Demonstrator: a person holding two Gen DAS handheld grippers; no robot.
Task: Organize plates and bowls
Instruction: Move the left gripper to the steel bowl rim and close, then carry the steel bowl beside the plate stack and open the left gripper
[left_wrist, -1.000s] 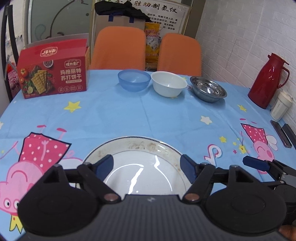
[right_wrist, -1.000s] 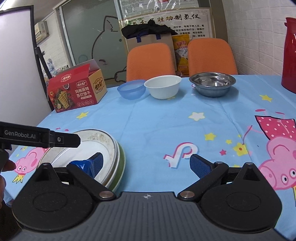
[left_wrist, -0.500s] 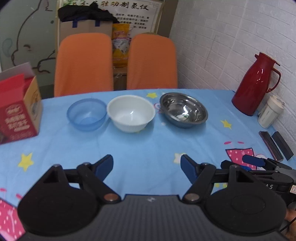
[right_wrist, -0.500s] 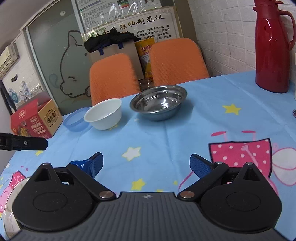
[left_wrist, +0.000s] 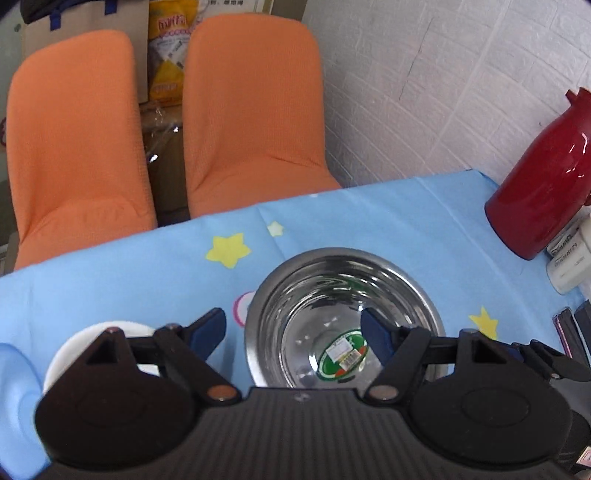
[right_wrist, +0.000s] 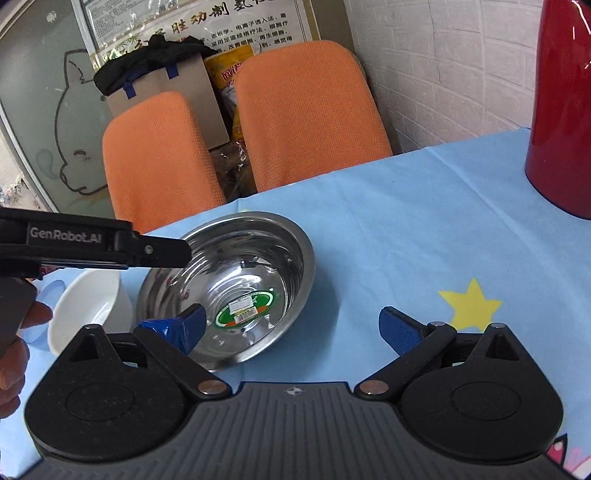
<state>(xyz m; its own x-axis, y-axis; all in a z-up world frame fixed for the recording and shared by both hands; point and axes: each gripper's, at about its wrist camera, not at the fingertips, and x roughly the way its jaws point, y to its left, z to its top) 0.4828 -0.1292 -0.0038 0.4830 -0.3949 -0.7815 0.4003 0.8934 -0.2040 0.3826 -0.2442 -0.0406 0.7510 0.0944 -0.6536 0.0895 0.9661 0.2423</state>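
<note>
Entry: steel bowl (left_wrist: 343, 317), the task's piece in hand, stood upright on the blue cloth (left_wrist: 388, 218) near the far edge of the table, before two orange chairs (left_wrist: 251, 110). It held no food; only a green-and-red label (left_wrist: 341, 354) lay stuck to its bottom. Left gripper (left_wrist: 293, 330): jaws wide, holding nothing, one finger outside the bowl's left rim and the other over its hollow, whether touching I could not tell. Right gripper (right_wrist: 291, 325): jaws wide, holding nothing, its left pad (right_wrist: 184, 326) at or just inside the bowl's near rim, the other pad over bare cloth. Judged, both straddled opposite rims so as to lift the bowl two-handed, probably to nest it with the others. White bowl (right_wrist: 88, 306): just left of the steel one, close but apparently apart, seemingly with nothing in it, partly hidden. Blue bowl (left_wrist: 13, 387): further left, mostly cut off, contents not visible. Red flask (left_wrist: 543, 184): at the right edge beside a white container (left_wrist: 567, 258), well clear of the bowls. No plates were in view.
</note>
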